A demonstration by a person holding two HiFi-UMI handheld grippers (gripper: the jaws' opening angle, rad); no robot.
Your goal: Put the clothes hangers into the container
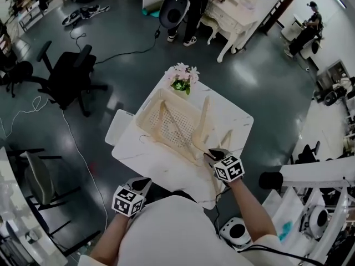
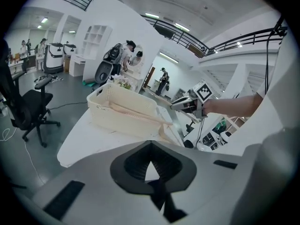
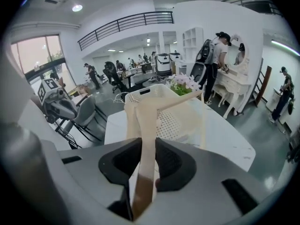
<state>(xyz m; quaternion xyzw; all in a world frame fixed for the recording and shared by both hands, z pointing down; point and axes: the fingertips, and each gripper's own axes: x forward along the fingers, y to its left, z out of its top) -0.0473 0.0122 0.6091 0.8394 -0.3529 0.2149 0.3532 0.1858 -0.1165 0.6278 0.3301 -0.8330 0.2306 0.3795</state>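
A cream perforated basket [image 1: 151, 122] stands in the middle of the white table [image 1: 236, 118], with cream hangers [image 1: 165, 119] lying inside. My right gripper [image 1: 212, 154] is shut on one more cream hanger [image 1: 202, 125], held up at the basket's near right corner. In the right gripper view that hanger [image 3: 147, 121] runs out from between the jaws of the right gripper [image 3: 146, 158] toward the basket [image 3: 173, 121]. My left gripper [image 1: 141, 184] hovers at the table's near edge, jaws together with nothing in them. In the left gripper view, my left gripper [image 2: 150, 172] faces the basket [image 2: 119, 108].
A pot of pink flowers [image 1: 183, 77] sits at the table's far corner behind the basket. A white board [image 1: 117, 128] juts out at the table's left side. A black office chair [image 1: 69, 73] stands on the floor to the left, and people stand by a white dresser [image 1: 236, 13] further back.
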